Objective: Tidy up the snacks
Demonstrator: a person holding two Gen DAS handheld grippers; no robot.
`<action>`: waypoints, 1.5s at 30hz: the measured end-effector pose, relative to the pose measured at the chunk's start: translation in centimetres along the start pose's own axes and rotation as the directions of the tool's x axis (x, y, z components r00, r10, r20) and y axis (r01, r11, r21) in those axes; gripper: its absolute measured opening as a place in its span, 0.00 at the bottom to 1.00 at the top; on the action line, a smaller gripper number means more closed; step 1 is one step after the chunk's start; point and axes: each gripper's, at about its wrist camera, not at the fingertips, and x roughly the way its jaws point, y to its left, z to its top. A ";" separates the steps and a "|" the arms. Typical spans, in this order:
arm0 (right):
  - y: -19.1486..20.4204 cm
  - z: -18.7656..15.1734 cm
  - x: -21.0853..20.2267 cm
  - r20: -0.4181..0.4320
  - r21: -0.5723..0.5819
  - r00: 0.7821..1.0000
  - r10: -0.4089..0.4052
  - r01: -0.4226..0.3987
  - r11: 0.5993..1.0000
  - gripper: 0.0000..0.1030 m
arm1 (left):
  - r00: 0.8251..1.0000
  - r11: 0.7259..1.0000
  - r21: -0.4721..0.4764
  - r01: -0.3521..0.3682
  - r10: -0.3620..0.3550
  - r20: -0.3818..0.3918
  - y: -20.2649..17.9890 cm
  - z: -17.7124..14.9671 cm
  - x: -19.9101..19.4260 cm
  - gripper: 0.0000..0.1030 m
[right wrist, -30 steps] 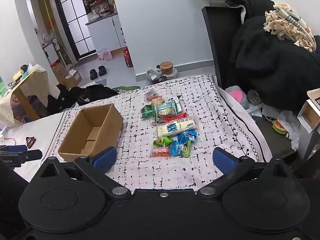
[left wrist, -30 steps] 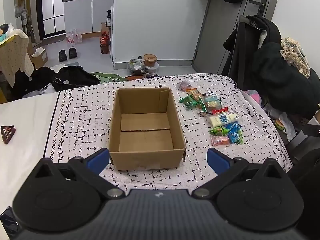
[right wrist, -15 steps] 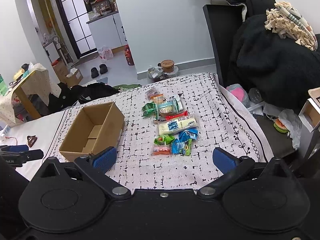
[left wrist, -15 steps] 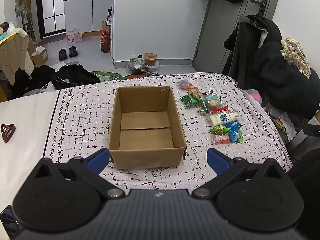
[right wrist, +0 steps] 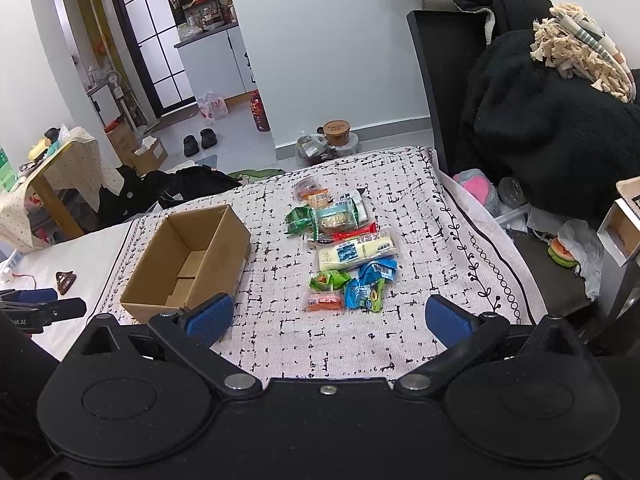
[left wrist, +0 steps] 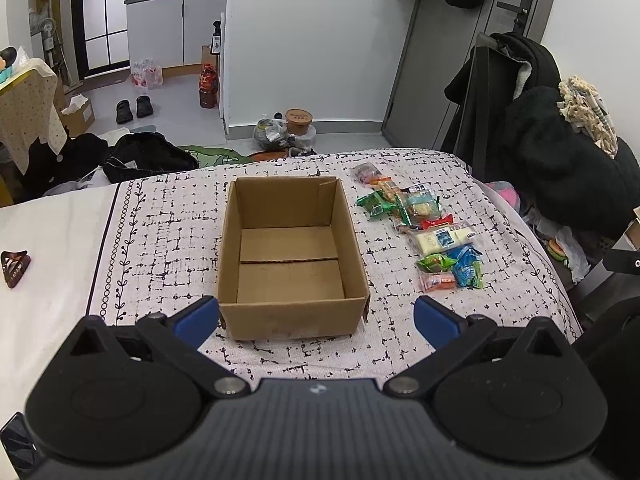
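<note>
An open, empty cardboard box (left wrist: pixel 291 322) stands on the patterned bed cover (left wrist: pixel 160 240); it also shows in the right wrist view (right wrist: pixel 216 248). A row of several snack packets (left wrist: pixel 426 226) lies to the right of the box, among them a pale yellow pack (right wrist: pixel 356 254), blue packs (right wrist: pixel 368 282) and an orange pack (right wrist: pixel 323 303). My left gripper (left wrist: pixel 316 318) is open and empty, just in front of the box. My right gripper (right wrist: pixel 328 318) is open and empty, just short of the nearest snacks.
A brown hair clip (left wrist: pixel 14 268) lies on the white sheet at the left. A chair heaped with dark clothes (right wrist: pixel 540 120) stands at the bed's right edge. Bags and clutter (left wrist: pixel 132 156) lie on the floor beyond the bed.
Both grippers have edged slightly forward toward the bed; the box and snacks sit a little nearer in each view. Nothing was picked up.
</note>
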 end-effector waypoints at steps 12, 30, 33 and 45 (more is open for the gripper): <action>0.0 0.1 0.0 -0.005 -0.004 1.000 -0.004 0.004 1.000 1.00 | 1.000 1.000 -0.003 -0.003 0.003 -0.006 0.1 -0.3 0.1 1.00; 0.0 0.1 0.1 -0.013 -0.006 1.000 0.007 -0.007 1.000 1.00 | 1.000 1.000 -0.010 -0.005 0.005 0.004 0.5 -0.2 -0.2 1.00; 0.1 0.1 0.1 -0.012 -0.014 1.000 0.010 -0.010 1.000 1.00 | 1.000 1.000 -0.014 -0.006 0.006 0.006 0.6 -0.2 -0.1 1.00; -0.4 0.2 1.5 -0.006 -0.015 1.000 -0.013 0.013 1.000 1.00 | 1.000 1.000 -0.016 0.027 -0.026 0.016 0.3 0.8 2.0 1.00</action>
